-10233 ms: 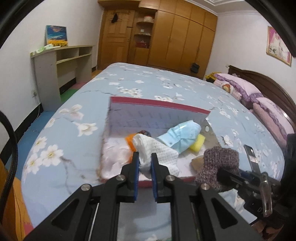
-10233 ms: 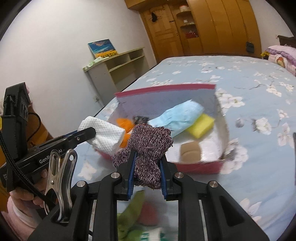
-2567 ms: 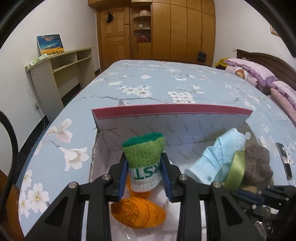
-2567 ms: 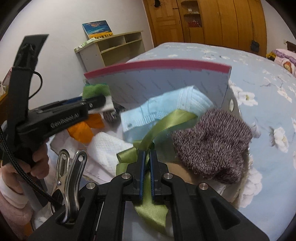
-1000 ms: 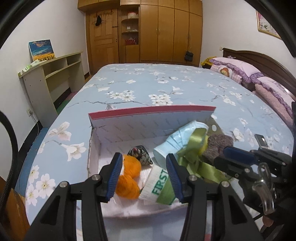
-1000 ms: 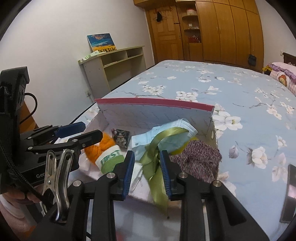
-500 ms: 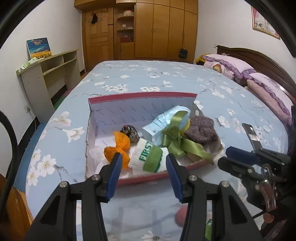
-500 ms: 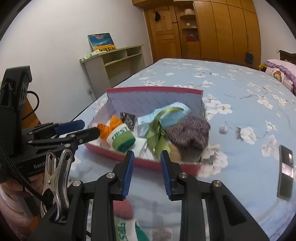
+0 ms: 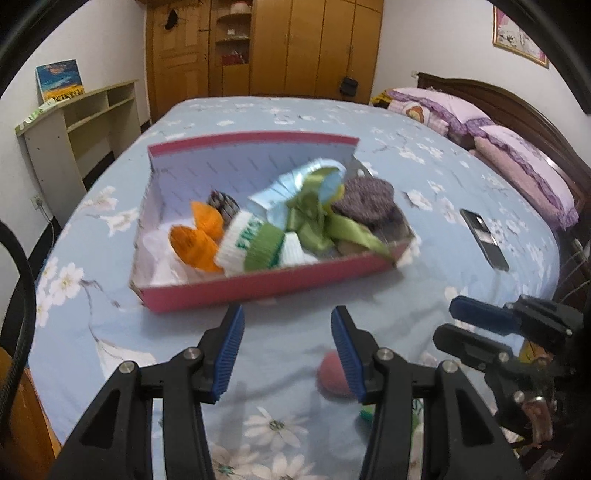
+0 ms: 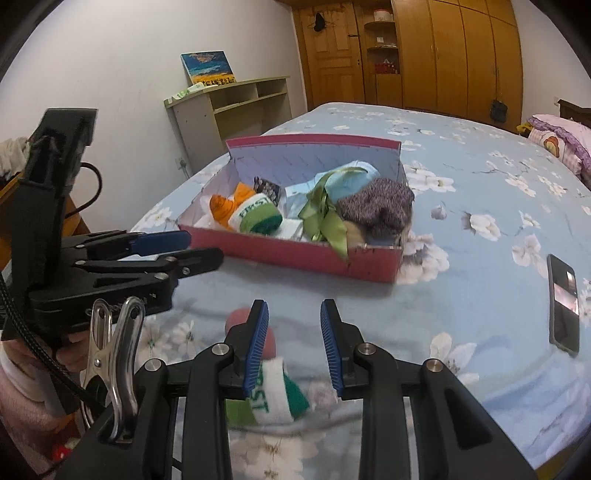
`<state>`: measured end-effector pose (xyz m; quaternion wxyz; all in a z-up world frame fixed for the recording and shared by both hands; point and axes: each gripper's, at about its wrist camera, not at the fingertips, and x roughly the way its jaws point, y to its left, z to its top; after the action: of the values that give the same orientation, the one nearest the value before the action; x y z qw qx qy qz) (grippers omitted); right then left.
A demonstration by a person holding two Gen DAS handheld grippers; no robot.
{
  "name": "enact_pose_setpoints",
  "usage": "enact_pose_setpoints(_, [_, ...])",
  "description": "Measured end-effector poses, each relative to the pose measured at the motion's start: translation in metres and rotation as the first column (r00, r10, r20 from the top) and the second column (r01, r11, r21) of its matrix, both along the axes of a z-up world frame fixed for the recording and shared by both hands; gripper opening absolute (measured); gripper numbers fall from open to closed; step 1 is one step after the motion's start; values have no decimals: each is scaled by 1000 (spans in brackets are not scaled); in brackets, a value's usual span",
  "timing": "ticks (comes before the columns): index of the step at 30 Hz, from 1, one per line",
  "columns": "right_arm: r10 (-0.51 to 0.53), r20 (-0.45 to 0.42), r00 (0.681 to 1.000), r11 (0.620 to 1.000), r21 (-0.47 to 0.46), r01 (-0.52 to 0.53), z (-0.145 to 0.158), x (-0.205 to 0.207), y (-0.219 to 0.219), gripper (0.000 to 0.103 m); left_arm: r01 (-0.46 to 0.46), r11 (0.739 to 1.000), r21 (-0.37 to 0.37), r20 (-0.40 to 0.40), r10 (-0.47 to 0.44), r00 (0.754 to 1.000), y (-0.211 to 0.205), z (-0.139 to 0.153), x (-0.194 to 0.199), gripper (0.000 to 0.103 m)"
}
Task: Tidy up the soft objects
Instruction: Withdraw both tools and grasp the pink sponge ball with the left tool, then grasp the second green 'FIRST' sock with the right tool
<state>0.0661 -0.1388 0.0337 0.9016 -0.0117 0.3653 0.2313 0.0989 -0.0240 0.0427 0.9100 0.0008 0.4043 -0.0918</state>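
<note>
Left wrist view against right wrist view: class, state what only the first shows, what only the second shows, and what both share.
Only the left wrist view shows the pink picture on the wall and the dark headboard.

Only the right wrist view shows the silver clip and the green and white sock lying on the bed outside the box.

Both show the pink box of soft items, the phone, the wardrobe and both grippers open, left gripper, right gripper.

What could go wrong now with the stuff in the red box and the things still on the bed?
The green ribbon droops over the red cardboard box's front wall and might slide out or snag. The black phone lies on the blue floral bedspread near the right gripper, so a sweep might bump it. The green-and-white sock sits almost beneath open jaws, easy to miss.
</note>
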Motion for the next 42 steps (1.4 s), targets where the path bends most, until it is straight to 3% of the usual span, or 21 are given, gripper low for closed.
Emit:
enact_pose_setpoints(13, [-29, 13, 1000, 1000, -4, 29, -7, -20, -14, 31, 45, 997, -55, -94, -50, 994, -20, -31, -7, 51])
enact_pose_setpoints(16, [-39, 8, 999, 999, 7, 39, -10, -21, -18, 40, 50, 997, -53, -106, -55, 993, -25, -37, -7, 51])
enact_pose_setpoints(28, [-65, -5, 998, 997, 52, 65, -20, -23, -31, 41, 66, 995, -81, -166, -79, 983, -43, -56, -4, 49])
enact_pose_setpoints(34, [-74, -14, 997, 995, 62, 75, -24, -23, -36, 41, 52, 993, -106, -150, -68, 986, -40, -55, -4, 42])
enact_pose_setpoints(42, [-63, -26, 998, 997, 46, 64, -27, -24, -30, 41, 9, 998, -58, -105, -15, 994, -20, -44, -12, 41])
